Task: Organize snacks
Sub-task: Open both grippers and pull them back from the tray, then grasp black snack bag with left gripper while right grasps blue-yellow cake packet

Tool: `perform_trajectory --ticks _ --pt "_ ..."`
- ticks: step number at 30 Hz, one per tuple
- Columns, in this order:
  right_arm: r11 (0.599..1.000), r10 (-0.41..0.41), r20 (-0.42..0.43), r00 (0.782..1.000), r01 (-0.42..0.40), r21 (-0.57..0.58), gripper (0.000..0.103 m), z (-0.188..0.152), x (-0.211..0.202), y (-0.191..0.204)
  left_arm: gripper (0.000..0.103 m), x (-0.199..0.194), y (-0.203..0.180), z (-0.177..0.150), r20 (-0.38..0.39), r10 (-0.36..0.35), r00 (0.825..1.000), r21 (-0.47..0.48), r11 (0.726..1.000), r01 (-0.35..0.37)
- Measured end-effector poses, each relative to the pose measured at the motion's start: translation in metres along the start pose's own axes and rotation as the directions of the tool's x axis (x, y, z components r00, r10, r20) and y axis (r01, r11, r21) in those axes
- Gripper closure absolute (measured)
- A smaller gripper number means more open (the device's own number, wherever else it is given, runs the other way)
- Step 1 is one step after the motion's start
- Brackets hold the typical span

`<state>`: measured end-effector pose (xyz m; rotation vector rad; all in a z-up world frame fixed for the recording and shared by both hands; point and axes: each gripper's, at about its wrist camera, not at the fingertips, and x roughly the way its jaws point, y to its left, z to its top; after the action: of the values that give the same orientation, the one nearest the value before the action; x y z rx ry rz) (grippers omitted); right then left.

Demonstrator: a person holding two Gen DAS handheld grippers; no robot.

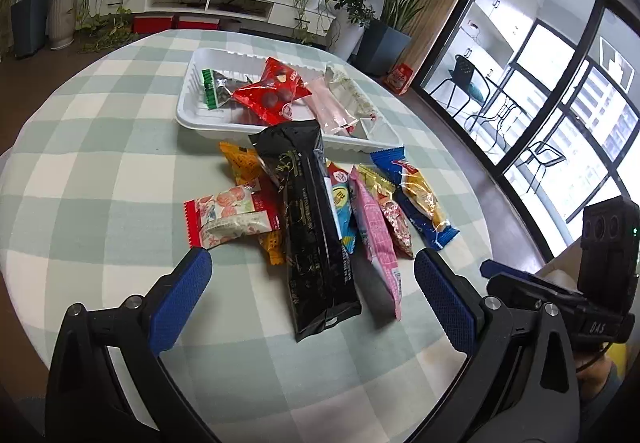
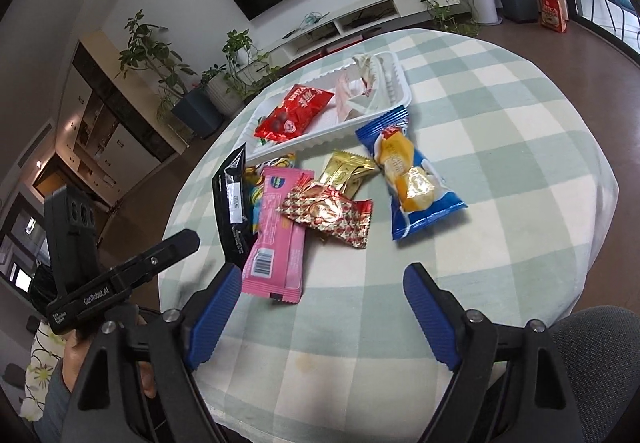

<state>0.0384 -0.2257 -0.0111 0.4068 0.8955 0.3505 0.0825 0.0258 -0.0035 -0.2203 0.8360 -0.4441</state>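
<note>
My left gripper (image 1: 312,275) is spread wide, its ribbed blue rubber fingers (image 1: 182,295) clear of any snack, and the long glossy black foil packet (image 1: 310,223) lies on the cloth between them. Its long axis runs from 6 o'clock up to 12 o'clock, the far end resting against the rim of the white ridged plastic tray (image 1: 192,111). Gold print runs along it, too small for me to read.

My right gripper (image 2: 320,283) is also released, fingers (image 2: 430,315) apart with nothing pinched. Just beyond its 10 o'clock finger lies the flat pink wrapper with a barcode (image 2: 276,235), long axis pointing toward 12 o'clock. At its 2 o'clock side sits the crinkled red-and-gold foil sweet (image 2: 328,215), overlapping a gold pouch (image 2: 348,171). The puffy blue bag with yellow biscuits pictured (image 2: 408,179) lies well toward 1 o'clock, slanted, its top end by the tray corner.

In the tray rest a shiny red packet (image 1: 272,91), a green-edged one (image 1: 214,87) at its 9 o'clock, and pale clear-wrapped bars (image 1: 340,99) at 3 o'clock. A red-and-white printed wrapper (image 1: 232,215) lies at 9 o'clock of the black packet. The round tabletop wears a soft green-and-cream checked cloth (image 1: 100,163). The other gripper's body reads "CenRobot.AI" in the right view.
</note>
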Motion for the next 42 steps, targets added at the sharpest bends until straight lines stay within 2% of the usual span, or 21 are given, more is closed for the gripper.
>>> perform_trajectory --ticks 2,5,7,10,20,25,28,29,33,42 --pt "1.000 0.001 -0.002 1.000 -0.001 -0.001 0.017 -0.002 0.000 0.000 0.001 0.004 -0.001 0.004 -0.004 0.011 1.000 0.005 1.000 -0.011" --pt "1.000 -0.002 -0.006 1.000 0.002 0.004 0.017 -0.004 0.000 -0.001 0.010 0.011 -0.008 0.010 -0.017 0.024 1.000 0.033 0.999 -0.023" --pt "1.000 -0.005 -0.003 1.000 0.005 0.006 0.017 -0.004 0.000 -0.002 0.026 0.015 -0.012 0.012 -0.023 0.029 0.999 0.055 0.998 -0.028" --pt "1.000 -0.014 0.006 1.000 0.014 0.007 0.017 -0.004 -0.002 -0.004 0.041 0.024 -0.013 0.015 -0.044 0.030 0.999 0.063 0.998 -0.027" --pt "1.000 -0.015 -0.003 1.000 0.015 0.016 0.018 -0.005 0.001 -0.008 0.042 0.042 -0.006 0.017 -0.091 0.078 0.993 0.070 0.995 -0.072" --pt "1.000 -0.025 -0.005 1.000 0.025 0.005 0.018 -0.006 0.003 -0.007 0.045 0.046 -0.008 0.015 -0.099 0.097 0.990 0.106 0.991 -0.087" --pt "0.999 -0.044 0.001 0.999 0.044 -0.017 0.018 -0.003 0.001 -0.006 0.056 0.048 -0.008 0.015 -0.100 0.093 0.991 0.112 0.990 -0.081" --pt "0.998 -0.059 0.003 0.998 0.059 -0.031 0.018 0.000 0.000 -0.005 0.057 0.048 -0.008 0.016 -0.099 0.091 0.991 0.113 0.990 -0.080" --pt "0.992 -0.112 -0.035 0.993 0.109 -0.071 0.018 0.016 0.004 -0.007 0.067 0.048 -0.007 0.017 -0.091 0.089 0.992 0.113 0.991 -0.078" --pt "0.981 -0.188 -0.064 0.980 0.183 -0.068 0.018 0.042 0.009 -0.024 0.078 0.040 -0.002 0.017 -0.085 0.072 0.994 0.122 0.991 -0.062"
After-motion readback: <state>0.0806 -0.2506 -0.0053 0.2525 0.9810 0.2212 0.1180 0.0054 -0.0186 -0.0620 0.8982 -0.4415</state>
